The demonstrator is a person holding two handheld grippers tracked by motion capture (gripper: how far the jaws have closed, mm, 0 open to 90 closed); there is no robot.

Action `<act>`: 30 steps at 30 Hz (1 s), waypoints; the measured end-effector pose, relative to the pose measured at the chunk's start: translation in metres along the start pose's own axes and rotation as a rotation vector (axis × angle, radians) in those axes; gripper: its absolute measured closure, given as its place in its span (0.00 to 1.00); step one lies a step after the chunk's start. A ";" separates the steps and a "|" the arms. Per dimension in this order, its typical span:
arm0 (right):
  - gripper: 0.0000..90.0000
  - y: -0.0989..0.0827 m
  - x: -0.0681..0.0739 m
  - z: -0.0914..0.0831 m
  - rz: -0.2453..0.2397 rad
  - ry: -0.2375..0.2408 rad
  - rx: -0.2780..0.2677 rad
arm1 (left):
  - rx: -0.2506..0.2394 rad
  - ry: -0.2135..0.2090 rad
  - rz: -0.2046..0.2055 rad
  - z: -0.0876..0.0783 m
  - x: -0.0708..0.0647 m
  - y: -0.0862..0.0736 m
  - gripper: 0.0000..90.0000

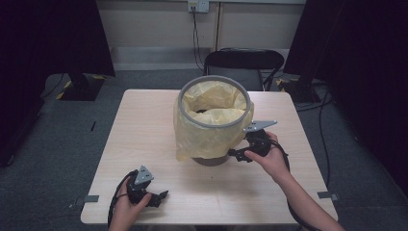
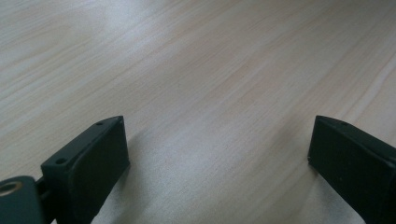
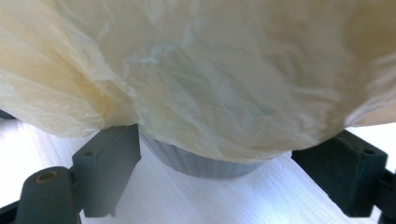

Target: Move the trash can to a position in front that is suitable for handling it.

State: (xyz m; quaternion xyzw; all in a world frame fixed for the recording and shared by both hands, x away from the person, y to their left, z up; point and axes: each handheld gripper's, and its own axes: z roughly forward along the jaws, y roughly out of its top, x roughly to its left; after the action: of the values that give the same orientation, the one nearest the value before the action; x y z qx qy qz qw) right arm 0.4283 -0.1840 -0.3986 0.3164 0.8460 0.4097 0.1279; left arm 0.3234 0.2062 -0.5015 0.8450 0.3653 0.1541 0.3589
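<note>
A grey bin (image 1: pixel 210 159) stands upright mid-table, its yellow bag (image 1: pixel 202 137) draped over the rim

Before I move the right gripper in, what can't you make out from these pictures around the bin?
- Grey ribbed bin wall: in the right gripper view, draped yellow plastic liner bag covers most.
- Dark shape inside the bag: high view, too small to identify.
- Black chair: bin hides its lower part.
- Left gripper: jaws apart over the wooden table.

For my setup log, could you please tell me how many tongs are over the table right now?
2. The left tongs rest open near the table's front-left edge; the right tongs sit open at the yellow bag hanging down the bin.
</note>
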 end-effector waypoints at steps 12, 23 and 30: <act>0.16 0.011 0.000 0.013 -0.002 0.001 0.000 | 0.002 0.002 0.001 0.000 0.000 0.000 0.05; 0.16 0.024 0.000 0.026 -0.015 0.002 0.011 | 0.002 0.001 0.000 0.000 0.000 0.000 0.05; 0.16 0.031 0.000 0.036 -0.016 0.009 0.007 | -0.001 -0.001 0.000 0.000 0.000 0.000 0.05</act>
State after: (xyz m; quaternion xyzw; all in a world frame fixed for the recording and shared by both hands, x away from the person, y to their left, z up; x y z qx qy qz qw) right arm 0.4587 -0.1476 -0.3974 0.3082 0.8505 0.4070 0.1263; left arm 0.3234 0.2061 -0.5016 0.8448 0.3652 0.1538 0.3595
